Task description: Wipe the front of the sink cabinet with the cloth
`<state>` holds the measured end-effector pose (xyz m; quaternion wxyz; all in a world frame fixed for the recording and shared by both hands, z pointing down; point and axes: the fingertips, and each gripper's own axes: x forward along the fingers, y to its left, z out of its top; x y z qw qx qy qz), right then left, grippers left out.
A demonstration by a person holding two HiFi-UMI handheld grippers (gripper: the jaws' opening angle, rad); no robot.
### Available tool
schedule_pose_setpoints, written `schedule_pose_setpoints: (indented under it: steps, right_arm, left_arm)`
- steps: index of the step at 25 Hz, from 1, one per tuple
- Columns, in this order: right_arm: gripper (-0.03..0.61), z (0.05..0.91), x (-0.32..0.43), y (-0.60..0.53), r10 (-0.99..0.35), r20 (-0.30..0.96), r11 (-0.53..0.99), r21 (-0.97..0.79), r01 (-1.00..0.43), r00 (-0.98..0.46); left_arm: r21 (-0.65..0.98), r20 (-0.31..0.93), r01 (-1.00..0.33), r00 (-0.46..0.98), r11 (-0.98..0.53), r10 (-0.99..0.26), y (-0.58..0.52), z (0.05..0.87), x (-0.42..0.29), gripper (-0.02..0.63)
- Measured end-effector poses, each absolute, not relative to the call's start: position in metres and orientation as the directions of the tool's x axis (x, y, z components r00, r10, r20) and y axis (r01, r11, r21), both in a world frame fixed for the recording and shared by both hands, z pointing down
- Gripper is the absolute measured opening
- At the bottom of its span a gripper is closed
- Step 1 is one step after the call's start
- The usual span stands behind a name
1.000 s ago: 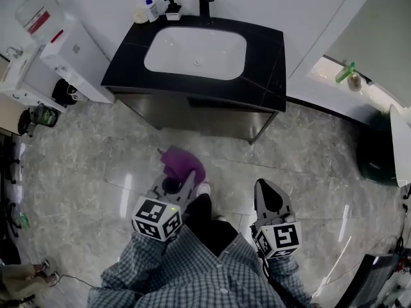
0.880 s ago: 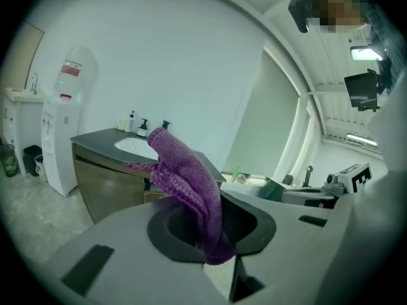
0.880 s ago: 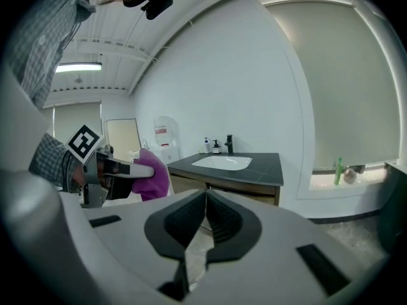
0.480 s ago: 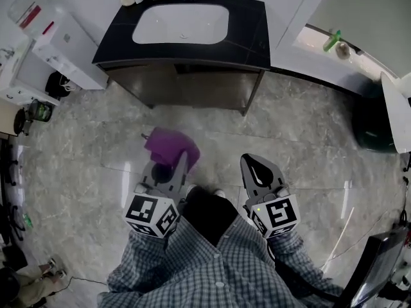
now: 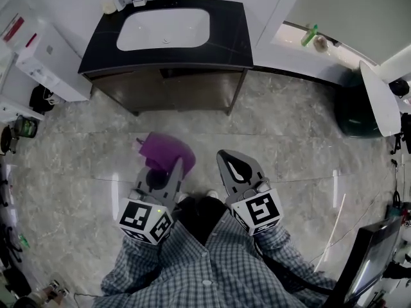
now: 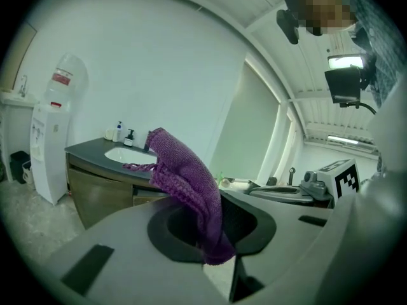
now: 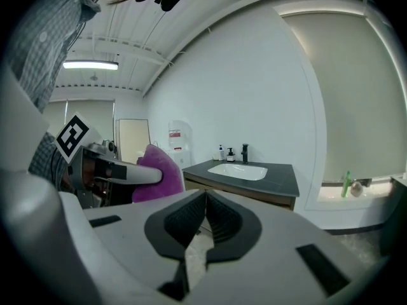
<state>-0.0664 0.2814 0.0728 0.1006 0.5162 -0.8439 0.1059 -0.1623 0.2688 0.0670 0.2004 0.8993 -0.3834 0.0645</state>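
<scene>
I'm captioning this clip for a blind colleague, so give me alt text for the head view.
The left gripper holds a crumpled purple cloth above a grey marble floor, apart from the dark-topped sink cabinet ahead; the right gripper beside it is shut and empty. The person's checked shirt fills the bottom edge.

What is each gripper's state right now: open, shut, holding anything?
Left gripper: shut on the purple cloth.
Right gripper: shut, nothing between its jaws.
</scene>
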Motion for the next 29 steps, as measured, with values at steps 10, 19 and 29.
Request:
schedule_pose_setpoints:
  steps: [10,19,29]
  right_arm:
    - [0.017,0.064,-0.082,0.294,-0.839,0.284,0.468,-0.059,-0.882,-0.464]
    - [0.018,0.067,-0.085,0.299,-0.832,0.283,0.474,-0.082,-0.877,-0.476]
    - [0.018,0.074,-0.09,0.299,-0.825,0.292,0.481,-0.086,-0.873,-0.484]
  left_arm:
    - [0.302,0.276,-0.708,0.706,-0.638,-0.652,0.279,0.065,-0.168,0.069]
    - [0.294,0.277,-0.71,0.704,-0.64,-0.654,0.284,0.064,-0.169,0.069]
    - [0.291,0.279,-0.71,0.704,-0.641,-0.653,0.283,0.066,-0.17,0.069]
